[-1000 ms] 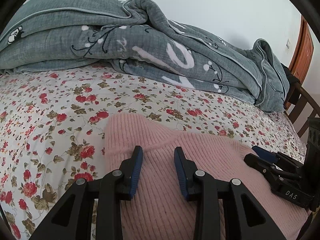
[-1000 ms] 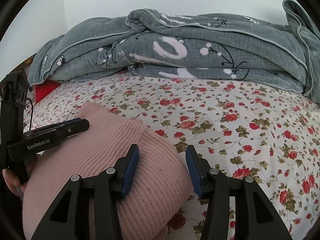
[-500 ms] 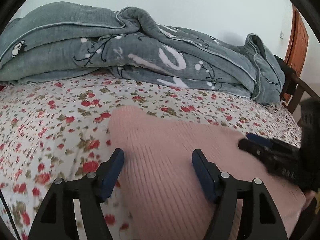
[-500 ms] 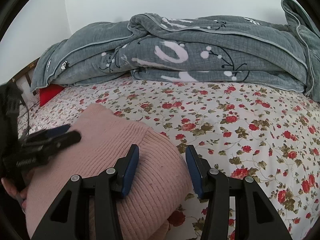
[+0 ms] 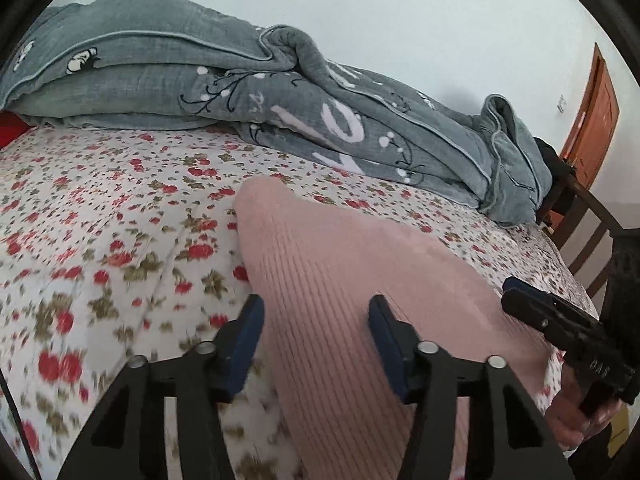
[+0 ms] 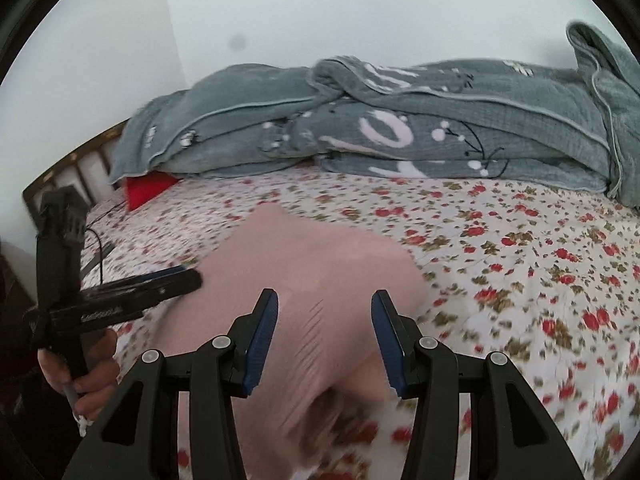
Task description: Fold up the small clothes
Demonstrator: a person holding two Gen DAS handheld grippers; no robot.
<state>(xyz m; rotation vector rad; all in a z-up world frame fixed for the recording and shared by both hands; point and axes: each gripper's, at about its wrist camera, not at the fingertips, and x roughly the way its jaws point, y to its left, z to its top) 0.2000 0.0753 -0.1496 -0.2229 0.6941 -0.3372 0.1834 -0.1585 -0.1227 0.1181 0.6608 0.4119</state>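
A pink ribbed knit garment [image 5: 352,280] lies folded on the floral bedsheet; it also shows in the right wrist view [image 6: 320,280]. My left gripper [image 5: 316,340] is open and empty, its blue pads astride the garment's near left part, above it. My right gripper [image 6: 324,340] is open and empty over the garment's near right part. The right gripper also shows at the right of the left wrist view [image 5: 560,324]. The left gripper shows at the left of the right wrist view [image 6: 140,288], held by a hand.
A rumpled grey-green quilt [image 5: 280,92] is piled along the back of the bed against the wall [image 6: 320,8]. A red pillow [image 6: 148,188] lies under its left end. A wooden bed frame [image 5: 588,220] and door [image 5: 596,116] stand at the right.
Both grippers opened wider and let go of the pink garment. Both cameras pulled back and up a little, and the garment now lies flatter on the sheet.
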